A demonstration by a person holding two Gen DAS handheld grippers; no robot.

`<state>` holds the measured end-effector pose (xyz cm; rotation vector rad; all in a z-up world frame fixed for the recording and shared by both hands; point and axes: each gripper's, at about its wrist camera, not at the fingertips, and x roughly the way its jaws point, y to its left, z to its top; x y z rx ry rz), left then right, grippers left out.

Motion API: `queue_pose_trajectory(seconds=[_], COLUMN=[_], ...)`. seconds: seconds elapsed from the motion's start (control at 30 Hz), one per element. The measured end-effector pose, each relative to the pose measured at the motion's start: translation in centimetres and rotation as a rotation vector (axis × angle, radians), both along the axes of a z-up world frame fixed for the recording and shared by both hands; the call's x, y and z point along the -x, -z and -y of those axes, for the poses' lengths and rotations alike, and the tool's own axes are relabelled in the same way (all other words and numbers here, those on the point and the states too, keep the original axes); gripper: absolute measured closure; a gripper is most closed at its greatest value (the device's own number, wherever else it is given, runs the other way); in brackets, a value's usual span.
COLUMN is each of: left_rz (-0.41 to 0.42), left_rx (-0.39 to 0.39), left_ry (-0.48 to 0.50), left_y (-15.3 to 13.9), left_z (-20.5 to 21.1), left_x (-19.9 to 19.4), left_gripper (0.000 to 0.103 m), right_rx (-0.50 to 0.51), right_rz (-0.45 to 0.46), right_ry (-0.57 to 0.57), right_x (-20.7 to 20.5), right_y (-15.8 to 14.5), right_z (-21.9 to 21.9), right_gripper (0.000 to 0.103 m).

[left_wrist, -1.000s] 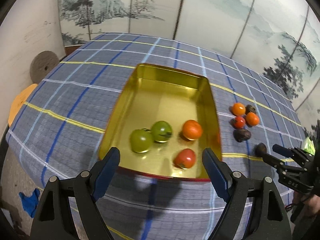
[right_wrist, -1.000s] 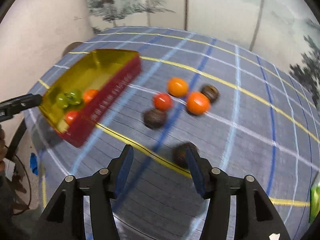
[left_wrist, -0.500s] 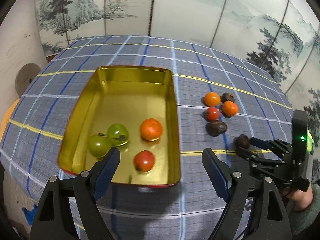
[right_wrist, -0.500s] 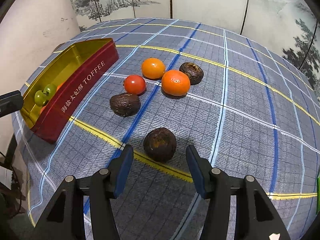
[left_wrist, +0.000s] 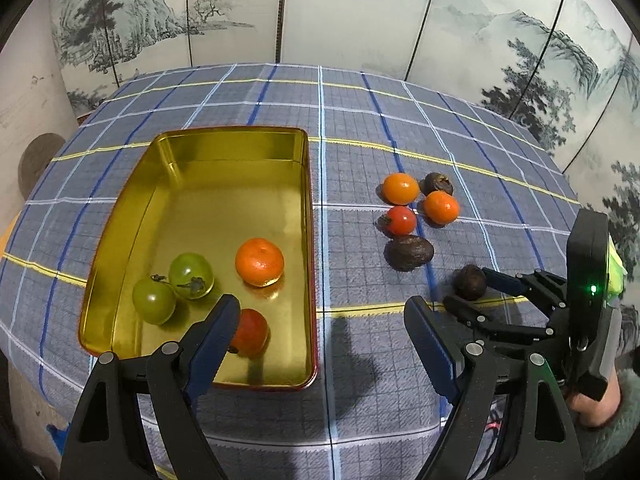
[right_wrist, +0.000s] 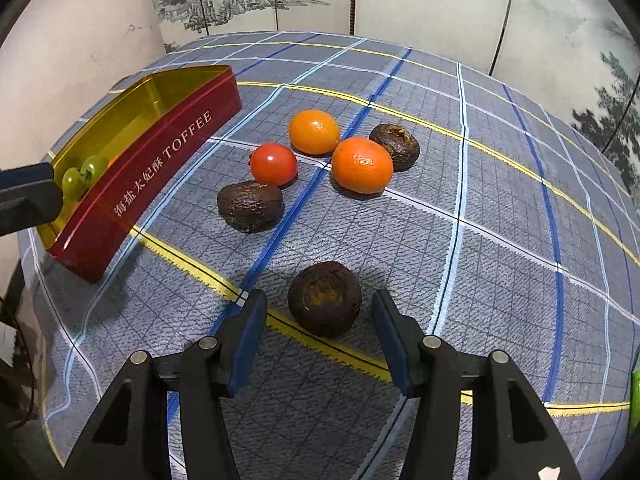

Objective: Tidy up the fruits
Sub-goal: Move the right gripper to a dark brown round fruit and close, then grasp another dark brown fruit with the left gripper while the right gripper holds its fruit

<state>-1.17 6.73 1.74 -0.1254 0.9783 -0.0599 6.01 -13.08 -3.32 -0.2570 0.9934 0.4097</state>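
Painted landscape screens stand behind a desk (right_wrist: pixel 500 208) covered in a blue plaid cloth with white and yellow lines. On it sits a toffee tin (left_wrist: pixel 308 216), gold inside and red outside, holding two green tomatoes (left_wrist: pixel 172 284), a mandarin (left_wrist: pixel 259 261) and a red tomato (left_wrist: pixel 250 332). My current target is the dark wrinkled fruit (right_wrist: pixel 325 299), which rests alone on the cloth, touching the yellow line, well apart from the tin and near the loose cluster beyond it: two orange fruits, a red tomato (right_wrist: pixel 274 164) and two more dark fruits. I judge the target light, roughly round and dried or overripe, with a shrivelled skin and a dented top; the rough skin should give good friction, but the body may be soft, so I would close gently across its widest middle, one pad on each flank, not on the dent. My right gripper (right_wrist: pixel 320 316) points steeply down at it, its fingers (right_wrist: pixel 248 336) apart with the fruit between their tips and a gap on each side; nothing is held yet. My left gripper (left_wrist: pixel 324 344) tilts down over the tin's near right corner, fingers wide apart and empty. A sleeve and part of a hand show behind the right tool in the left view.
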Motion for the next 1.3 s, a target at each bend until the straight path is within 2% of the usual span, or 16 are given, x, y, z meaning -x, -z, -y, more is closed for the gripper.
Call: queue_pose_trajectory(seconds=[0.23, 0.4, 0.67, 1.1, 1.3], left_rz=[-0.001, 0.0, -0.022, -0.037, -0.052], left_rx=[-0.006, 0.0, 0.02, 0.02, 0.027], left_ry=[0.016, 0.024, 0.039, 0.071, 0.077], left_y=[-0.2, -0.3, 0.2, 0.6, 1.1], left_z=[0.6, 1.2, 2.4, 4.9, 6.0], left_x=[-0.5, -1.1, -2.1, -3.6, -4.7], left_gripper=[0.019, 0.019, 0.019, 0.019, 0.019], right_rx=[-0.001, -0.002, -0.005, 0.007, -0.013], right_rz=[0.019, 0.033, 0.038, 0.086, 0.096], right_ry=[-0.006, -0.007, 0.034, 0.194, 0.172], right_x=[0.1, 0.1, -0.4, -3.4, -3.7], right_y=[0.0, -0.1, -0.1, -0.3, -0.2], right_z=[0.0, -0.1, 1.7, 8.9, 11.1], right_gripper=[0.058, 0.071, 0.071, 0.071, 0.071])
